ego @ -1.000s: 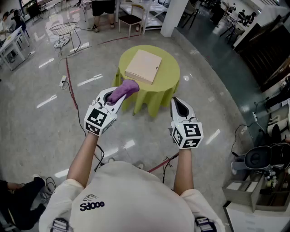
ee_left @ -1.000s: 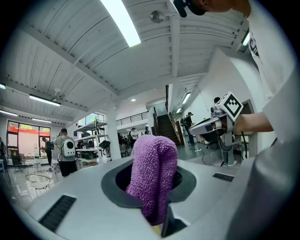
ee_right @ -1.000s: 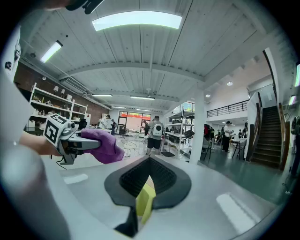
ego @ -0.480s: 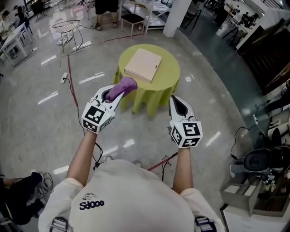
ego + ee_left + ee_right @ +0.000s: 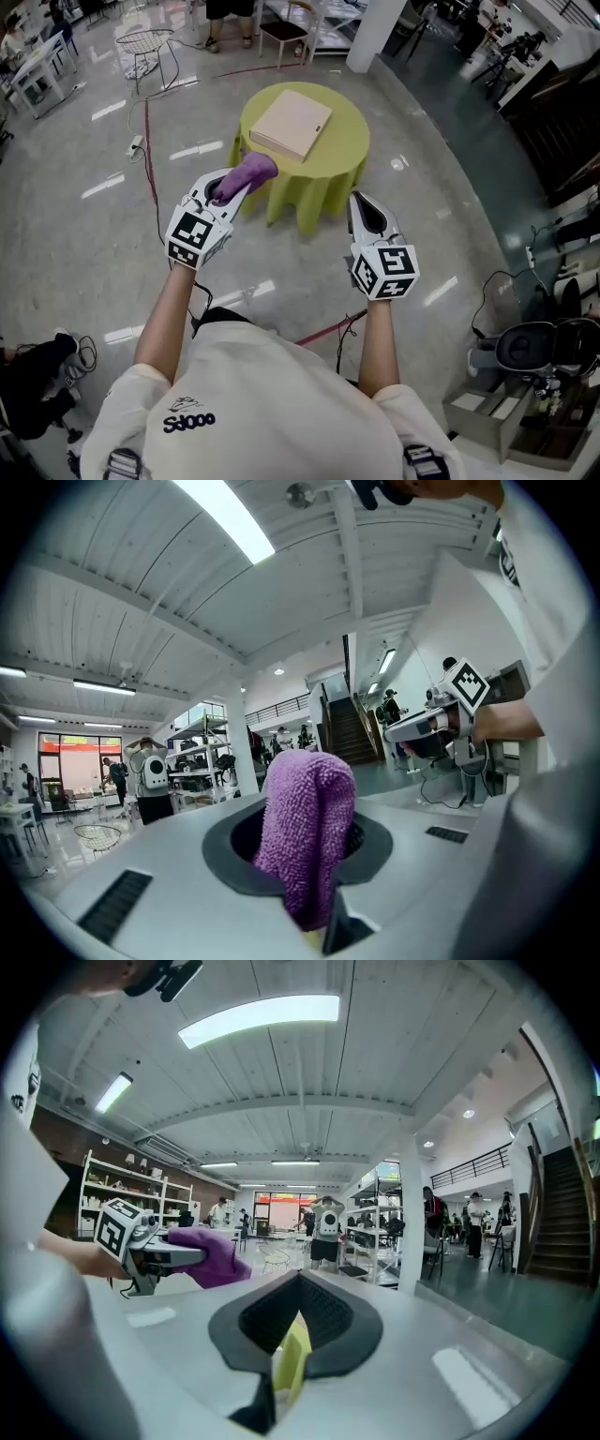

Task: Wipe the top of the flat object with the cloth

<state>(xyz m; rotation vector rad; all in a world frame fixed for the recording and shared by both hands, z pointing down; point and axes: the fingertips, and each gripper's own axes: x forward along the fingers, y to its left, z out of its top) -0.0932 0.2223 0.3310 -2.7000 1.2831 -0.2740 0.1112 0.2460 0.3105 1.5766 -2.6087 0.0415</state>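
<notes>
A flat beige box (image 5: pixel 291 124) lies on a small round table (image 5: pixel 342 155) draped in yellow-green, ahead of me on the floor. My left gripper (image 5: pixel 228 195) is shut on a purple cloth (image 5: pixel 247 172), held in the air short of the table's near left edge. The cloth (image 5: pixel 305 836) sticks up out of the jaws. To the right at the same height, my right gripper (image 5: pixel 359 208) is shut with nothing in it. It is also short of the table. The right gripper view shows the left gripper (image 5: pixel 155 1252) with the cloth (image 5: pixel 216 1258).
A red cable (image 5: pixel 150 178) runs over the glossy floor left of the table. A wire basket stand (image 5: pixel 141 42) and a chair (image 5: pixel 281 33) stand beyond it, beside a white pillar (image 5: pixel 370 33). Equipment and boxes (image 5: pixel 525 356) crowd the right side.
Both grippers keep their pose and grip. The left one with the cloth has drifted slightly left and up in the head view; the table sits a little nearer the picture's top.
</notes>
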